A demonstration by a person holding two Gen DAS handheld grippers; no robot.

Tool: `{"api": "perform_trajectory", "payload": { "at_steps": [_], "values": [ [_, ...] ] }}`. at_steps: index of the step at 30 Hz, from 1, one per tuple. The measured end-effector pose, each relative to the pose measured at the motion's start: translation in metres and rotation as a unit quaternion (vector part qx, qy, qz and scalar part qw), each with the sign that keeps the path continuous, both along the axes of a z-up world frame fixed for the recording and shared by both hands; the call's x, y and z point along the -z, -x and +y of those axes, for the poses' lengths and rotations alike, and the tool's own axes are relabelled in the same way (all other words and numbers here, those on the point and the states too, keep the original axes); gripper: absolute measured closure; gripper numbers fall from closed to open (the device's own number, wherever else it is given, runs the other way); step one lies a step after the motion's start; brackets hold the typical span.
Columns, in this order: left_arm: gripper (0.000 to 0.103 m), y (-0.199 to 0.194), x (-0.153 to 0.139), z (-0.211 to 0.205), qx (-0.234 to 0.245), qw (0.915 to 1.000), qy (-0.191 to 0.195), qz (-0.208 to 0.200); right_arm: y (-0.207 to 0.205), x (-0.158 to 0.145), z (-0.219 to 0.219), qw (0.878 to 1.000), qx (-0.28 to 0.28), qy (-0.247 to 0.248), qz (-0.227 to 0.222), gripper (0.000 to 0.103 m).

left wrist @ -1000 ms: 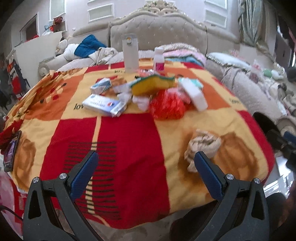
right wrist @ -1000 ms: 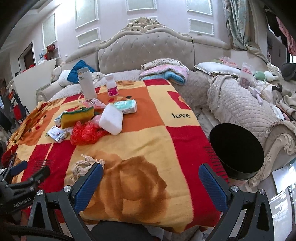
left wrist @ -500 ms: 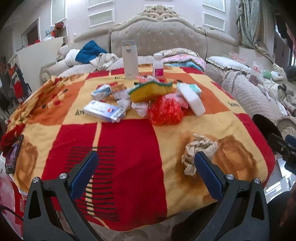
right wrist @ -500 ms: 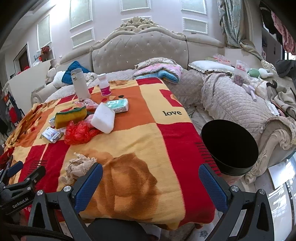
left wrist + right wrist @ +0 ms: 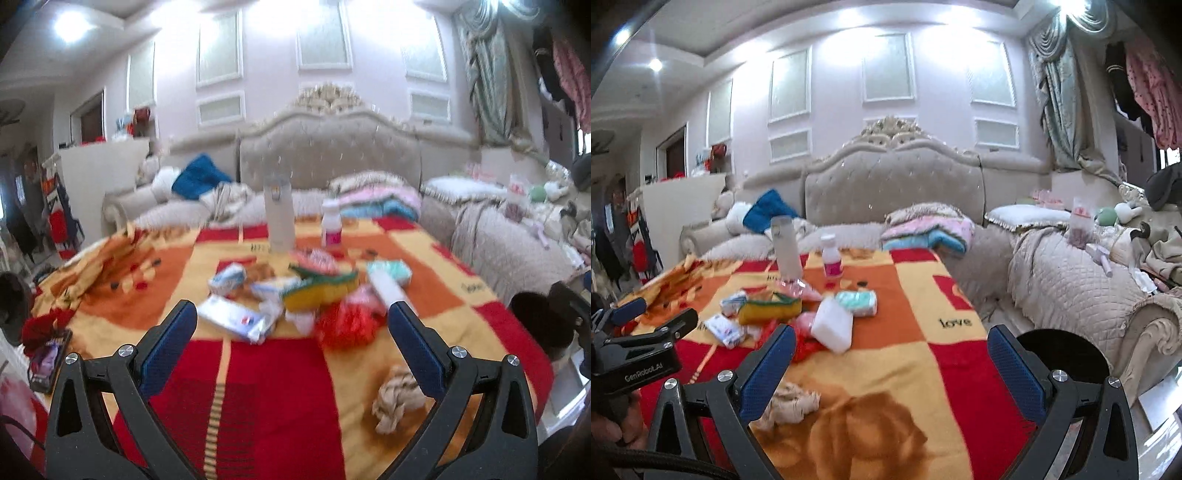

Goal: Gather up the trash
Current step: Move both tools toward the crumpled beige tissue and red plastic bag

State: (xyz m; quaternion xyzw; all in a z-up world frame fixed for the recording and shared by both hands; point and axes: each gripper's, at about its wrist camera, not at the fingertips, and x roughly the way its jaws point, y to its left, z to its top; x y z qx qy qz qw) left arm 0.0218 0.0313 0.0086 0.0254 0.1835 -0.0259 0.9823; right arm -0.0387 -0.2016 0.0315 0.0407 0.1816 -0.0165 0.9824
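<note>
A crumpled beige paper wad (image 5: 397, 397) lies on the red and yellow blanket (image 5: 273, 398), near the front; it also shows in the right wrist view (image 5: 786, 404). Farther back lies a pile: red crumpled plastic (image 5: 345, 326), a yellow-green sponge (image 5: 321, 290), a white packet (image 5: 236, 321), a white block (image 5: 833, 325). A black round bin (image 5: 1065, 356) stands at the table's right edge. My left gripper (image 5: 291, 343) is open and empty above the front of the table. My right gripper (image 5: 892, 369) is open and empty, with the wad by its left finger.
A tall white flask (image 5: 279, 218) and a small pink-labelled bottle (image 5: 331, 227) stand at the back of the table. A phone (image 5: 50, 363) lies at the left edge. A quilted sofa (image 5: 1071, 291) runs along the right, a bed headboard (image 5: 894, 184) behind.
Both cameras have tilted up and pulled back, so the table sits lower in view and the wall and ceiling show. Both grippers stay open and empty. The objects have not moved.
</note>
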Motion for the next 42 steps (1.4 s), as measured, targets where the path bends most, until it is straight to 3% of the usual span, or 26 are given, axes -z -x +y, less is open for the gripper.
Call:
{"api": "perform_trajectory", "payload": {
  "at_steps": [3, 5, 17, 23, 42],
  "values": [
    [0.000, 0.011, -0.007, 0.002, 0.006, 0.9993, 0.001, -0.037, 0.002, -0.006, -0.001, 1.000, 0.002, 0.011, -0.019, 0.000],
    [0.000, 0.012, -0.009, 0.003, 0.012, 0.9992, 0.006, -0.038, 0.003, -0.008, 0.000, 1.000, 0.002, 0.017, -0.024, 0.000],
    [0.000, 0.024, -0.015, 0.008, 0.002, 0.9994, 0.032, -0.014, 0.029, -0.012, 0.001, 0.999, 0.011, 0.018, -0.031, 0.000],
    [0.000, 0.017, 0.006, 0.004, 0.002, 0.9988, 0.034, 0.034, 0.034, 0.004, -0.005, 1.000, 0.019, 0.006, -0.014, 0.000],
    [0.000, -0.004, 0.037, -0.004, 0.010, 0.9968, 0.035, 0.070, 0.027, 0.037, -0.016, 0.999, 0.031, -0.002, 0.022, 0.000]
  ]
}}
